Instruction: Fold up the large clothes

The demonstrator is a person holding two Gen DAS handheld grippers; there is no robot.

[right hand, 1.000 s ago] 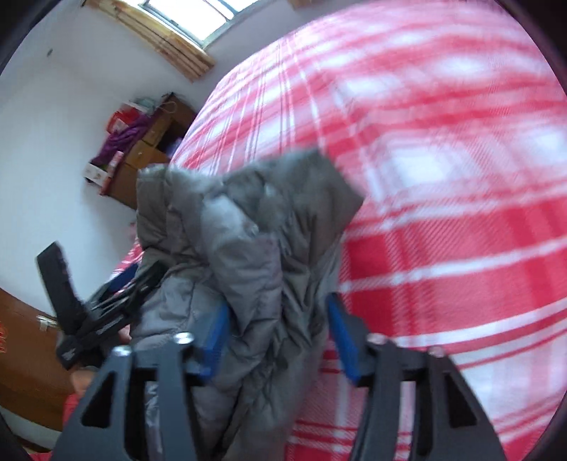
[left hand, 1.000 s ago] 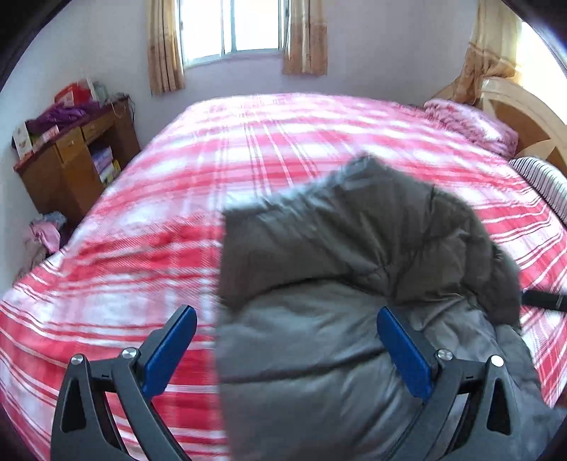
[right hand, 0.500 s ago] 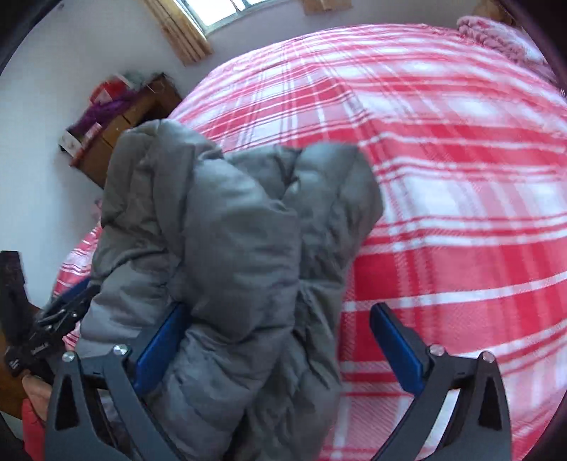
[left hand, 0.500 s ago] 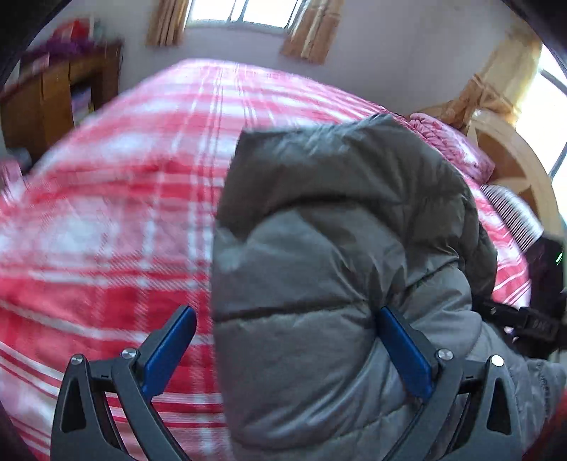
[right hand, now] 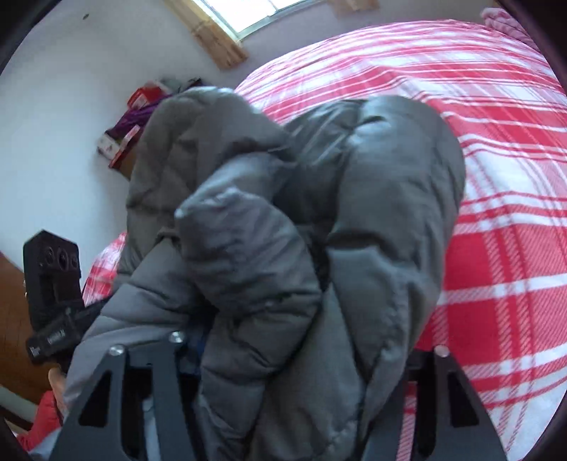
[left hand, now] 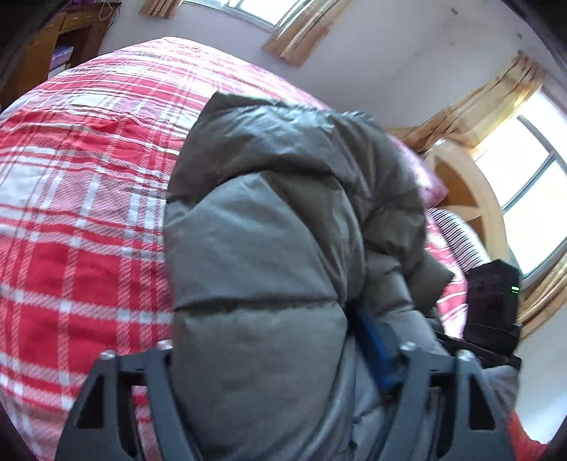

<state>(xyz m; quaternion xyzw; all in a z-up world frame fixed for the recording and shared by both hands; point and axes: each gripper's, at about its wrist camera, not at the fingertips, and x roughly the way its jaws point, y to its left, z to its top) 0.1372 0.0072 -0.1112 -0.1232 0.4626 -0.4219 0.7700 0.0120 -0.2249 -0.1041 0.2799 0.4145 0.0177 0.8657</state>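
A bulky grey puffer jacket is bunched up and held above the red plaid bed. My left gripper has its jaws closed around a thick fold of the jacket; only the right blue pad shows. In the right wrist view the jacket fills the middle, and my right gripper is shut on a thick bundle of it, pads mostly buried. Each gripper's body shows in the other's view: the right gripper's body and the left gripper's body.
The red-and-white plaid bedspread spreads beyond the jacket. A pink pillow and wooden headboard lie at the right. A wooden desk with clutter stands by the wall. Curtained windows are behind.
Both grippers have closed on the jacket and lifted it nearer the cameras. The jacket now covers more of both views, and the left camera has swung toward the headboard.
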